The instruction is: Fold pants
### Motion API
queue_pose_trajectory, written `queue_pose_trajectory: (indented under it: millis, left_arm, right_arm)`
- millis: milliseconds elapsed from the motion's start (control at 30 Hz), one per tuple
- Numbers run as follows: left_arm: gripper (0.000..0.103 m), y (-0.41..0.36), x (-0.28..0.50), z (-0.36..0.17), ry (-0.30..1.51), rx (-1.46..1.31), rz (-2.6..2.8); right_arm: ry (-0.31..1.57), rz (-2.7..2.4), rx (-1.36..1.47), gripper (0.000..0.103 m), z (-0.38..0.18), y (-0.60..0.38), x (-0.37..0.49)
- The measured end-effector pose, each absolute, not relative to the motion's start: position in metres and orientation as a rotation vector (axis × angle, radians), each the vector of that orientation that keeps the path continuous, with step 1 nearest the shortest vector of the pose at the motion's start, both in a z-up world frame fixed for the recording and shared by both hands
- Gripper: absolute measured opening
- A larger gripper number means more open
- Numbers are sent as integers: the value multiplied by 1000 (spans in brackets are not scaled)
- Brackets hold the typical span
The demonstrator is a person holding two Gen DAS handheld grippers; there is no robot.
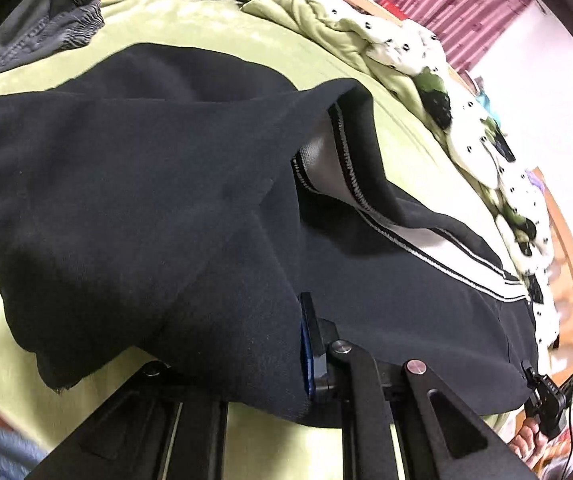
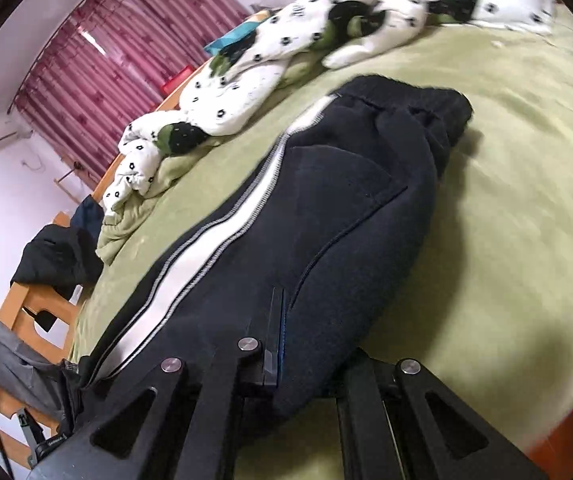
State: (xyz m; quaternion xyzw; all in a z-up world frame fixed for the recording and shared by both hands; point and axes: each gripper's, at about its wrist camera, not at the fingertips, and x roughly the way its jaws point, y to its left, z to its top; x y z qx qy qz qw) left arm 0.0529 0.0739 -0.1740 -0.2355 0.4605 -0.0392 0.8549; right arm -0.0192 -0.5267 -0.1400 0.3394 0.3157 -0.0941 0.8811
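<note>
Dark navy pants [image 1: 134, 208] with a white side stripe [image 1: 446, 256] lie on the green bed. In the left wrist view a leg part is lifted and folded over the rest, its cuff showing the grey lining. My left gripper [image 1: 294, 344] is shut on the pants fabric; the cloth drapes over the left finger and hides it. In the right wrist view the pants [image 2: 346, 216] stretch away toward the waistband at the far end. My right gripper [image 2: 286, 344] is shut on the pants, the fabric bunched between its fingers.
The green bedsheet [image 2: 506, 160] covers the bed. A white spotted quilt [image 2: 270, 60] is bunched along the far side. Grey and black clothes [image 1: 42, 36] lie at the bed's corner by the wooden frame [image 2: 26, 300]. Red curtains [image 2: 126, 40] hang behind.
</note>
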Motion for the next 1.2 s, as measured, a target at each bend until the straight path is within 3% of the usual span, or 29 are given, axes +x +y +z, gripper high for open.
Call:
queue_pose_trajectory:
  millis: [100, 267, 367, 433, 500, 733, 833, 900, 1033, 1133, 1200]
  left_arm:
    - [15, 69, 36, -178, 976, -442, -80]
    - [19, 72, 43, -184, 1009, -479, -76]
    - [34, 66, 31, -184, 1013, -441, -75]
    - [50, 56, 32, -183, 1008, -424, -91]
    - [55, 49, 30, -180, 1003, -397, -92]
    - [55, 37, 28, -173, 1008, -311, -52]
    - [55, 42, 23, -172, 1009, -308, -39]
    - [55, 50, 12, -171, 1002, -296, -28]
    - [55, 62, -1, -165, 978, -301, -15]
    - [55, 74, -8, -160, 954, -303, -2]
    - [55, 80, -13, -156, 929, -275, 18]
  right_arm:
    - [720, -206, 686, 9, -151, -530, -33]
    - [640, -281, 710, 39, -144, -560, -60]
    - [584, -341, 765, 52, -142, -586, -67]
    - [583, -323, 801, 52, -142, -605, -55]
    - [586, -325, 797, 52, -140, -616, -41]
    - [685, -365, 764, 56, -157, -646, 24]
    - [626, -383, 712, 37, -152, -645, 29]
    - [547, -360, 684, 32, -138, -649, 20]
    - [502, -350, 692, 32, -131, -663, 15]
    - [590, -415, 621, 33, -143, -655, 24]
    - [651, -441, 554, 39, -145, -649, 25]
